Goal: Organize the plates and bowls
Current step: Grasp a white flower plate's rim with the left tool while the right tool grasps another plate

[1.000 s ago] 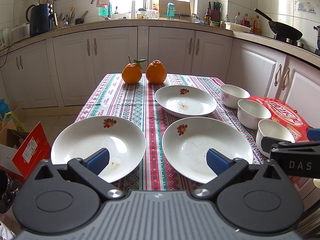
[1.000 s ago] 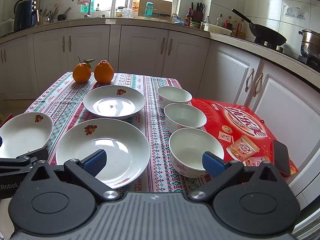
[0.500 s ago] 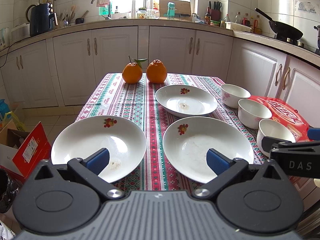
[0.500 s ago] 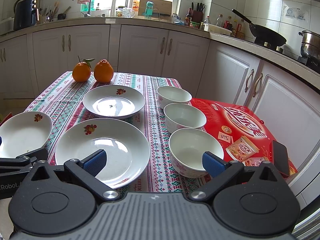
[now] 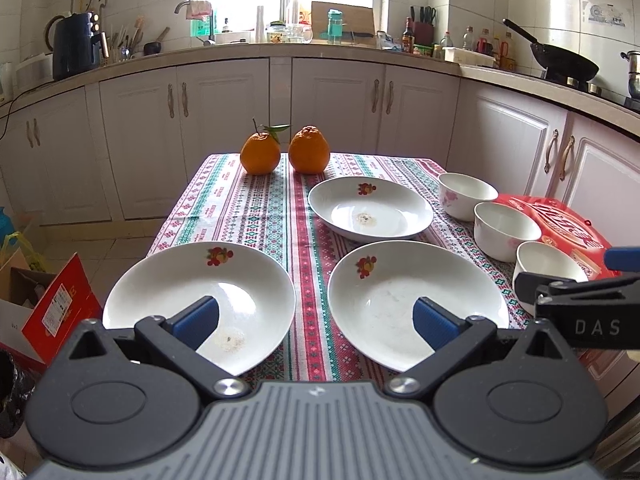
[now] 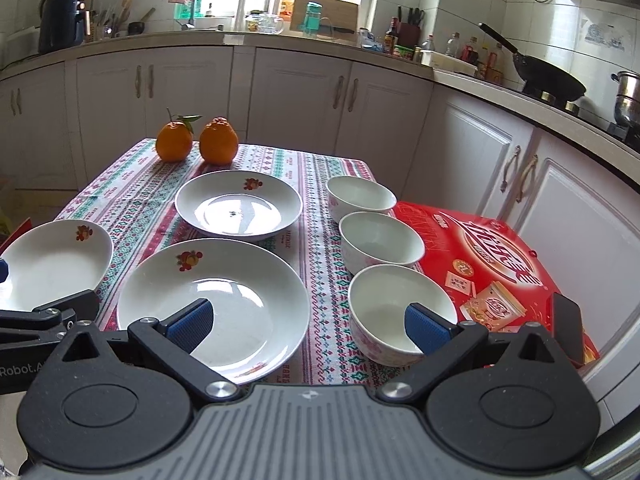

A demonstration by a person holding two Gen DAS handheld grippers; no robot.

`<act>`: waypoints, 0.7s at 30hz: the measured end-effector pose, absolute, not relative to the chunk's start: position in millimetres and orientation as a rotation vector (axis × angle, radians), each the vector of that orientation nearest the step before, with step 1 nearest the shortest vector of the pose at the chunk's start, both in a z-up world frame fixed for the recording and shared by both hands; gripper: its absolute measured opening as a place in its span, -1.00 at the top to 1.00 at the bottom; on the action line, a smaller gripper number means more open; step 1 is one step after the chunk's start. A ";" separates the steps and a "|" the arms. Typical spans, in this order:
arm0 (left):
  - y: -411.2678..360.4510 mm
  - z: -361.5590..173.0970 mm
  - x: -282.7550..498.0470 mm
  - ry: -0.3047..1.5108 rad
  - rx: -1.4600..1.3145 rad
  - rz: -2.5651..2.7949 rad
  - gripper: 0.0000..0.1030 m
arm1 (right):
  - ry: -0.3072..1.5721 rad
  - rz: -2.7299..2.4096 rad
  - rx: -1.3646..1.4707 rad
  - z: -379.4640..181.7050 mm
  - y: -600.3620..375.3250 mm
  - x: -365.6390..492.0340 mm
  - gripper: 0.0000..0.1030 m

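Three white plates with fruit motifs lie on the patterned tablecloth: a near-left plate (image 5: 200, 296) (image 6: 52, 260), a near-middle plate (image 5: 416, 300) (image 6: 216, 304) and a far plate (image 5: 370, 208) (image 6: 238, 204). Three white bowls stand in a row on the right: far bowl (image 5: 466, 196) (image 6: 360, 196), middle bowl (image 5: 506, 230) (image 6: 380, 240), near bowl (image 5: 548, 264) (image 6: 400, 304). My left gripper (image 5: 316, 320) hovers open at the front edge between the two near plates. My right gripper (image 6: 308, 322) is open, between the near-middle plate and the near bowl. Neither holds anything.
Two oranges (image 5: 260, 154) (image 5: 309, 151) sit at the table's far end. A red box (image 6: 492, 256) with a dark phone (image 6: 570, 328) on it lies right of the bowls. White cabinets (image 5: 224, 128) ring the room; a cardboard box (image 5: 48, 312) is on the floor at left.
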State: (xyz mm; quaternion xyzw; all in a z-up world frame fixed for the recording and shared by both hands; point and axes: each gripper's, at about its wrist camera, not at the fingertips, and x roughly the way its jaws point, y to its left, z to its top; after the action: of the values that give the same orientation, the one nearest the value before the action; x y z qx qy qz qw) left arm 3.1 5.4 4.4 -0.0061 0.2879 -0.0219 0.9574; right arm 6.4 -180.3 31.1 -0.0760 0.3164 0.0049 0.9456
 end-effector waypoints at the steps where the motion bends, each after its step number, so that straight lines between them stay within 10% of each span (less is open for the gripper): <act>1: 6.9 4.9 3.4 0.582 -0.005 -0.049 -0.99 | 0.644 0.023 -0.154 32.3 -180.7 7.7 -1.00; 21: 101.2 -52.7 1.1 0.737 0.048 -0.007 -0.99 | 0.682 0.440 -0.108 38.6 -151.6 84.6 -1.00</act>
State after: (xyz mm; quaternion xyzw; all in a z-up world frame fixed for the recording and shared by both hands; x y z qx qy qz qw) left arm 1.1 101.2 -52.7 0.0235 0.3603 -0.0032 0.9325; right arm 84.6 -151.6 38.6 -0.0526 0.3316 0.2137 0.9174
